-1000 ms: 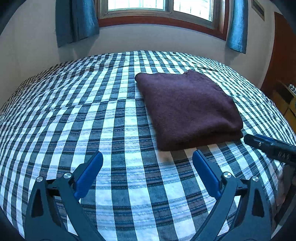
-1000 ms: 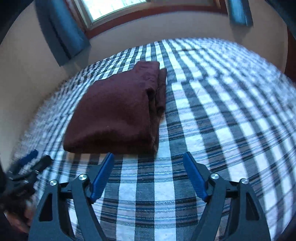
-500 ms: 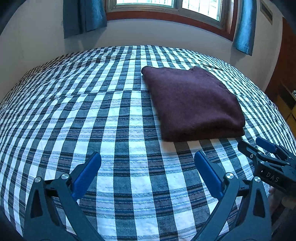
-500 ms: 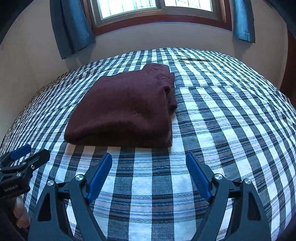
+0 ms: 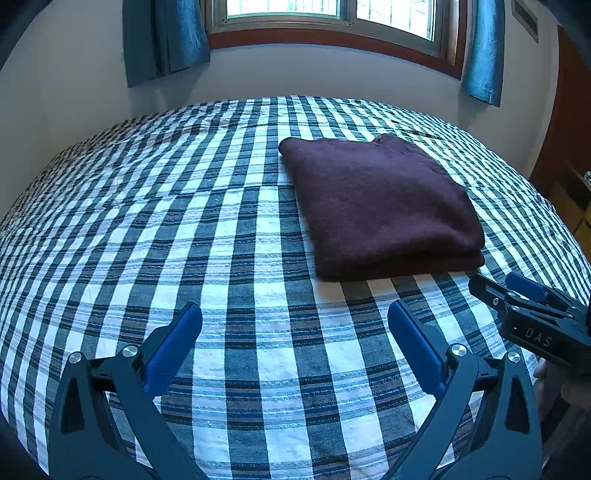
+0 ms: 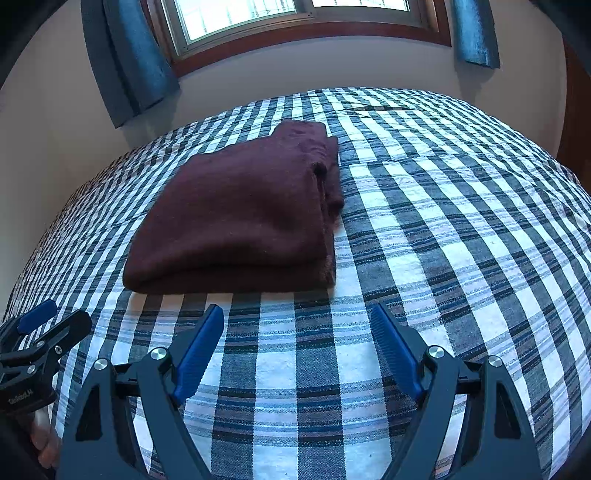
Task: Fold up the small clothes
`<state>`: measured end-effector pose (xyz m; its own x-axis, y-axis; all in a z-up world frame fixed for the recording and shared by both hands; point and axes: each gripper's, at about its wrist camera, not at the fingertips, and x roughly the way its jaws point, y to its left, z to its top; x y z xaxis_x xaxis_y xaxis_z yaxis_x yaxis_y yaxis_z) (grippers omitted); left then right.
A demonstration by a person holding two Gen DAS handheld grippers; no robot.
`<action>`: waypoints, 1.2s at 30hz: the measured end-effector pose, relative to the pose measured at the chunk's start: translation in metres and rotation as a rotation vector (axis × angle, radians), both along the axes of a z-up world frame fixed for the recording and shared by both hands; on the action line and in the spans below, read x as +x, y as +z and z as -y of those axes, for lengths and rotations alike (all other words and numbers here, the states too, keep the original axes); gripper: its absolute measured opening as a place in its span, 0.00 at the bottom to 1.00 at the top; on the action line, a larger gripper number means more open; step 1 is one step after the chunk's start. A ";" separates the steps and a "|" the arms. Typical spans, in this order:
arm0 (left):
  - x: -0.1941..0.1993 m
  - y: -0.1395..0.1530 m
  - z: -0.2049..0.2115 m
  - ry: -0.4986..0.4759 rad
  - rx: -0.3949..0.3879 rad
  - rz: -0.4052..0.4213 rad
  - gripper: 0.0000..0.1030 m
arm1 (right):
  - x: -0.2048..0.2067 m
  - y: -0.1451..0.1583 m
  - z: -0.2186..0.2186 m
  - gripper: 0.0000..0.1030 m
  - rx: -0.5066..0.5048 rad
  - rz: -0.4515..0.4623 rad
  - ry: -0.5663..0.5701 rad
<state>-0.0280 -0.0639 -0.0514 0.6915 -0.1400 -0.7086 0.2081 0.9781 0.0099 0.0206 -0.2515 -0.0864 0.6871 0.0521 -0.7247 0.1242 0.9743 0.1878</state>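
Hovering over checked bedspread (image 5: 229, 258): left gripper (image 5: 295, 328) and right gripper (image 6: 297, 325), both jaws wide apart, holding nothing. Folded maroon garment (image 6: 240, 214) flat on bed just beyond fingertips, untouched. Window (image 5: 325, 11) behind.

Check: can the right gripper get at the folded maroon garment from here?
Probably yes. The right gripper is open and empty, the folded maroon garment lies just ahead-left, with only bare checked bedspread between.

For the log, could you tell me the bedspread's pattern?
Dark-and-white checked bedspread, clearest in the left wrist view.
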 end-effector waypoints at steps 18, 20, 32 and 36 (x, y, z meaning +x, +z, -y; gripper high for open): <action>0.000 0.000 0.000 0.011 -0.019 -0.034 0.97 | -0.002 -0.002 -0.006 0.78 0.005 -0.012 -0.007; 0.001 0.000 0.001 0.018 -0.016 -0.034 0.97 | -0.001 -0.002 -0.005 0.78 0.007 -0.014 -0.007; -0.001 -0.003 0.004 0.009 -0.008 -0.038 0.97 | -0.002 -0.003 -0.006 0.78 0.010 -0.015 -0.009; -0.001 -0.003 0.004 0.009 -0.008 -0.037 0.97 | -0.002 -0.004 -0.007 0.78 0.012 -0.017 -0.009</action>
<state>-0.0287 -0.0675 -0.0548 0.6662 -0.1395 -0.7326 0.1995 0.9799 -0.0051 0.0184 -0.2441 -0.0906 0.6750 0.0544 -0.7358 0.1363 0.9709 0.1969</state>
